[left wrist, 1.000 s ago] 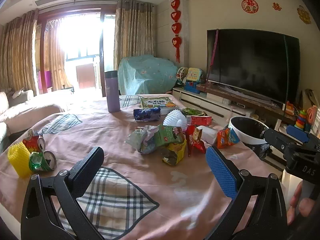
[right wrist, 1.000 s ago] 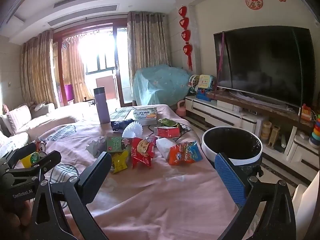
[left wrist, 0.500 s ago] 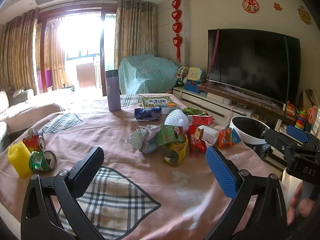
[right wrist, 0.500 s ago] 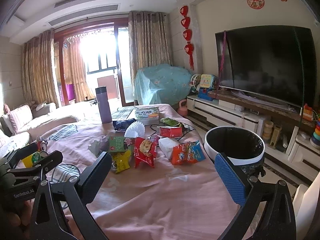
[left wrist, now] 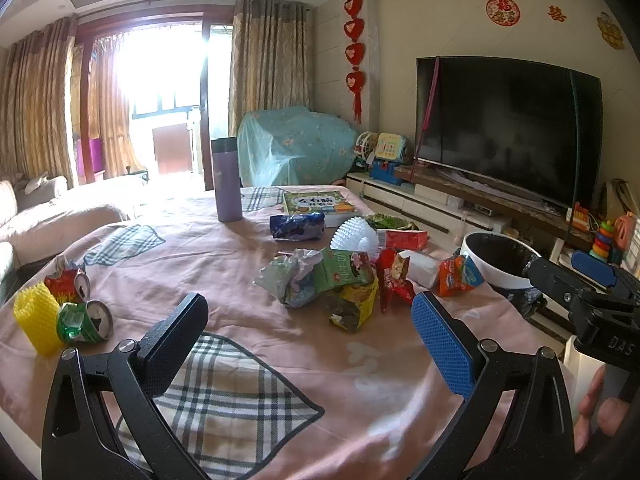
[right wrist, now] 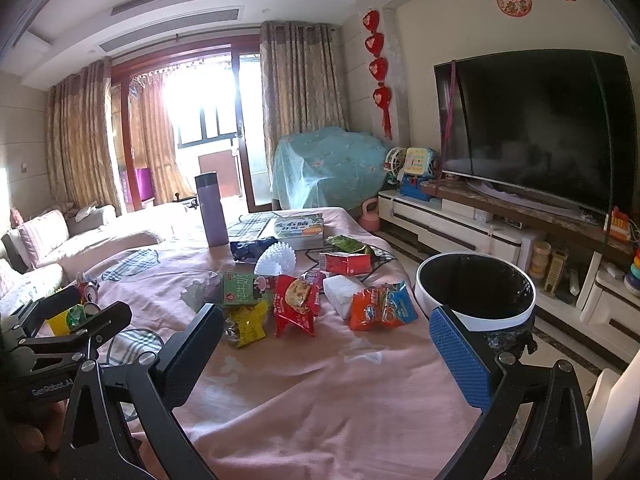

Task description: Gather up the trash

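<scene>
The left gripper [left wrist: 310,330] is spread wide and holds nothing; the right gripper [right wrist: 326,338] is likewise spread wide and empty. Both hover above the near part of the table [right wrist: 320,400], which is covered by a pink cloth, and neither touches any item. The trash lies in a loose cluster at 12 o'clock of both grippers: a red snack bag [right wrist: 297,306], an orange-and-blue wrapper [right wrist: 380,308], a green carton [right wrist: 244,288], a yellow wrapper [right wrist: 246,326], a white tissue pack [right wrist: 342,294] and a red box [right wrist: 346,263]. The trash bin [right wrist: 476,320], white-rimmed with a dark liner, stands beside the table at 2 o'clock of the right gripper. Judged step: approach, prior to the first pick; no item appears collected yet. The next move calls for advancing one gripper toward the nearest wrapper, with one finger on each side of it, closing, then carrying toward the bin; the thin foil bags will likely crumple and may slip. The left wrist view shows crushed cans [left wrist: 84,318] and a yellow foam net [left wrist: 36,320] at 9 o'clock, plus crumpled pale plastic [left wrist: 290,276] in the cluster; the right wrist view partly hides these behind the left gripper's body. The right wrist view shows the bin's open mouth fully, which the left view shows only in part.
</scene>
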A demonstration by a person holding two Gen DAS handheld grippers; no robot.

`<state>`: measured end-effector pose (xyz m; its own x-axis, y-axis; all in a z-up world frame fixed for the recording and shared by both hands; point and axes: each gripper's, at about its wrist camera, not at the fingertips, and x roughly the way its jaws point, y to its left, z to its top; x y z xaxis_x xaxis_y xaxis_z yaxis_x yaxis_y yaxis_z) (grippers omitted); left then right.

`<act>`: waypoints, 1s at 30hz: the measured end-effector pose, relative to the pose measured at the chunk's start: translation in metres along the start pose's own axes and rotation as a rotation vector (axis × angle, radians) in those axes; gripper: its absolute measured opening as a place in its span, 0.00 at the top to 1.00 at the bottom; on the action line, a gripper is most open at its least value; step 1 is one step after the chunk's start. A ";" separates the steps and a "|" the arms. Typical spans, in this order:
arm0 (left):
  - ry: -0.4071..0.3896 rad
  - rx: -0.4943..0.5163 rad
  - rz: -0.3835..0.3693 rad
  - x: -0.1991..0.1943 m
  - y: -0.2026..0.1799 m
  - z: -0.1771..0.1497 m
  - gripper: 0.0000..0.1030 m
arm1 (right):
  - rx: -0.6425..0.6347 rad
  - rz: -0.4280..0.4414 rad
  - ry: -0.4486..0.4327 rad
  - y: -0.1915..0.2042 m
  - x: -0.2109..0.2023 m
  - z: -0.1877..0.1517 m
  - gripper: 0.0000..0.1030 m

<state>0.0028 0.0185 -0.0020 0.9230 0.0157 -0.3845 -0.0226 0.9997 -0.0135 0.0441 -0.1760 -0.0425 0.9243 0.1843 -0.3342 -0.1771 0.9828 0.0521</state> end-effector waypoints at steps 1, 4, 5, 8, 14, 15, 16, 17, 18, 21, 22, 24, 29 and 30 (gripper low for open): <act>0.001 0.000 0.000 0.001 0.000 0.000 0.00 | 0.000 0.002 0.000 0.000 0.000 0.000 0.00; 0.003 -0.001 0.001 0.002 0.001 0.000 0.00 | -0.001 0.005 0.000 0.002 0.000 -0.001 0.00; 0.004 -0.002 0.001 0.003 0.001 0.000 0.00 | -0.002 0.006 0.000 0.002 0.000 0.000 0.00; 0.008 -0.005 0.001 0.005 0.003 0.000 0.00 | -0.001 0.011 0.000 0.002 0.001 0.000 0.00; 0.024 -0.004 -0.001 0.010 0.007 -0.002 0.00 | 0.006 0.024 0.009 0.003 0.004 0.000 0.00; 0.028 -0.004 -0.001 0.012 0.007 -0.002 0.00 | 0.008 0.027 0.013 0.002 0.006 0.000 0.00; 0.031 -0.006 0.001 0.013 0.009 -0.002 0.00 | 0.010 0.030 0.018 0.002 0.008 0.000 0.00; 0.035 -0.007 0.002 0.014 0.010 -0.002 0.00 | 0.013 0.033 0.022 0.002 0.009 0.001 0.00; 0.040 -0.010 0.003 0.016 0.012 -0.002 0.00 | 0.016 0.036 0.025 0.001 0.011 0.001 0.00; 0.056 -0.011 0.008 0.023 0.015 -0.002 0.00 | 0.026 0.051 0.040 0.001 0.017 0.001 0.00; 0.062 -0.009 0.010 0.025 0.016 -0.002 0.00 | 0.029 0.054 0.045 0.000 0.019 0.001 0.00; 0.074 -0.007 0.013 0.031 0.019 -0.003 0.00 | 0.032 0.067 0.060 0.000 0.024 0.000 0.00; 0.113 -0.013 0.013 0.047 0.027 -0.004 0.02 | 0.035 0.084 0.090 0.002 0.037 -0.001 0.01; 0.120 -0.015 0.013 0.051 0.028 -0.003 0.02 | 0.038 0.090 0.099 0.002 0.041 0.000 0.01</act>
<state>0.0479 0.0474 -0.0252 0.8699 0.0247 -0.4926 -0.0407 0.9989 -0.0217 0.0816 -0.1667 -0.0565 0.8669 0.2718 -0.4178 -0.2434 0.9623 0.1210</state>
